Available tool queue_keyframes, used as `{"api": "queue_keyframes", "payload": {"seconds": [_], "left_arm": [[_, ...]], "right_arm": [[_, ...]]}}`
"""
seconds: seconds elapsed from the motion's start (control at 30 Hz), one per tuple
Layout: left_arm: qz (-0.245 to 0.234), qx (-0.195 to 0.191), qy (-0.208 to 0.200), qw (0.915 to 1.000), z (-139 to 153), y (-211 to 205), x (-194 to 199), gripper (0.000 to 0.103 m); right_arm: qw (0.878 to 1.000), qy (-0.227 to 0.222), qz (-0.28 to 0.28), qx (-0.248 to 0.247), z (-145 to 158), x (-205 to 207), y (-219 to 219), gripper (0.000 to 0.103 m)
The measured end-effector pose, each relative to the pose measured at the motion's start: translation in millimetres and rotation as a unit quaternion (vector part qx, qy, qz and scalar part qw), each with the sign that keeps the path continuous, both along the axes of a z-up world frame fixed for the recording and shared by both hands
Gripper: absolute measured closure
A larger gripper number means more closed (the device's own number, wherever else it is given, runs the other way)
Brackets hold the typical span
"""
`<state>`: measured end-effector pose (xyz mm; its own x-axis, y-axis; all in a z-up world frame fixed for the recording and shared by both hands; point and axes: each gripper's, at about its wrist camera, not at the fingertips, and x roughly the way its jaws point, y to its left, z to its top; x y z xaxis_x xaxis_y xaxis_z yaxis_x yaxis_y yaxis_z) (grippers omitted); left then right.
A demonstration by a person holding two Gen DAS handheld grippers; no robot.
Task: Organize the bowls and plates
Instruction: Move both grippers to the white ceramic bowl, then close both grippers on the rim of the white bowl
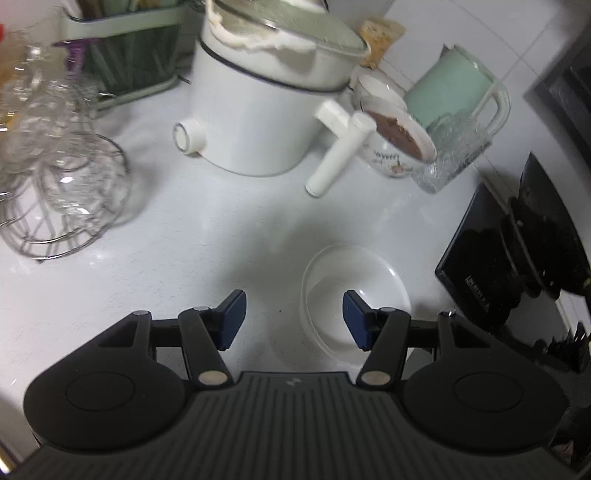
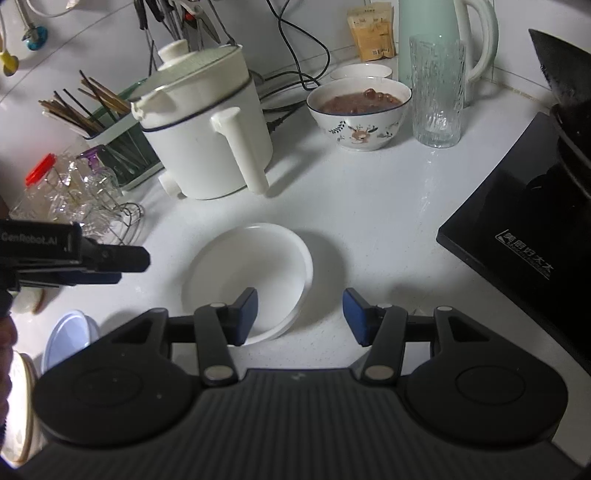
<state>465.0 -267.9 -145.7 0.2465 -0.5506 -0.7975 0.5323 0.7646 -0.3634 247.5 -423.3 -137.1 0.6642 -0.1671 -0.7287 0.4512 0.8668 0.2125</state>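
Note:
A white shallow plate (image 2: 255,269) lies on the white counter; it also shows in the left wrist view (image 1: 354,280). My left gripper (image 1: 293,319) is open and empty, low over the counter, its right finger over the plate's near rim. It shows from the side in the right wrist view (image 2: 110,258), left of the plate. My right gripper (image 2: 300,315) is open and empty, its left finger over the plate's near right rim. A patterned bowl (image 2: 360,110) of brown food stands at the back, with a white bowl (image 2: 360,71) behind it.
A white electric pot (image 2: 207,133) with a long handle stands behind the plate. A ribbed glass (image 2: 436,92) and mint kettle (image 2: 443,33) stand at the back right. A black stove (image 2: 524,236) is on the right. A glass rack (image 1: 62,192), chopstick holder (image 2: 110,129) and a bluish lid (image 2: 70,339) are on the left.

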Motion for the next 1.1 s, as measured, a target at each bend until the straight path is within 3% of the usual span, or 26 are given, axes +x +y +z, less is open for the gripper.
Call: {"api": "queue_keyframes", "payload": {"seconds": [0.1, 0.23, 0.37, 0.6, 0.73, 0.83, 0.97, 1.1], "left_arm": [[0.000, -0.004, 0.027, 0.9996, -14.2, -10.3, 9.4, 0.040], [-0.020, 0.008, 0.026, 0.9994, -23.1, -26.8, 11.1, 0.040], [-0.006, 0.009, 0.049, 0.9988, -34.3, -30.6, 16.1, 0.041], [0.015, 0.024, 0.046, 0.9986, -41.6, -35.5, 16.7, 0.041], [0.023, 0.025, 0.045, 0.9984, -43.1, -37.8, 17.6, 0.047], [0.026, 0.024, 0.048, 0.9982, -45.8, -38.5, 17.3, 0.053], [0.022, 0.027, 0.060, 0.9976, -51.5, -42.1, 17.2, 0.069], [0.013, 0.028, 0.061, 0.9977, -53.0, -43.7, 15.7, 0.072]], "right_arm": [[1.000, -0.001, -0.001, 0.010, -6.8, 7.2, -6.4, 0.049], [1.000, 0.000, 0.001, 0.017, -12.4, 14.8, -9.7, 0.050], [1.000, -0.004, 0.002, 0.028, -14.8, 22.2, -14.0, 0.050], [0.999, -0.001, 0.007, 0.038, -20.7, 32.4, -22.6, 0.050], [0.999, 0.004, 0.024, 0.031, -23.4, 37.6, -19.6, 0.051], [0.999, 0.010, 0.026, 0.028, -25.2, 41.2, -21.4, 0.061], [0.999, 0.020, 0.029, 0.023, -28.9, 43.5, -24.4, 0.078], [0.998, 0.024, 0.038, 0.031, -32.0, 44.5, -24.9, 0.086]]}}
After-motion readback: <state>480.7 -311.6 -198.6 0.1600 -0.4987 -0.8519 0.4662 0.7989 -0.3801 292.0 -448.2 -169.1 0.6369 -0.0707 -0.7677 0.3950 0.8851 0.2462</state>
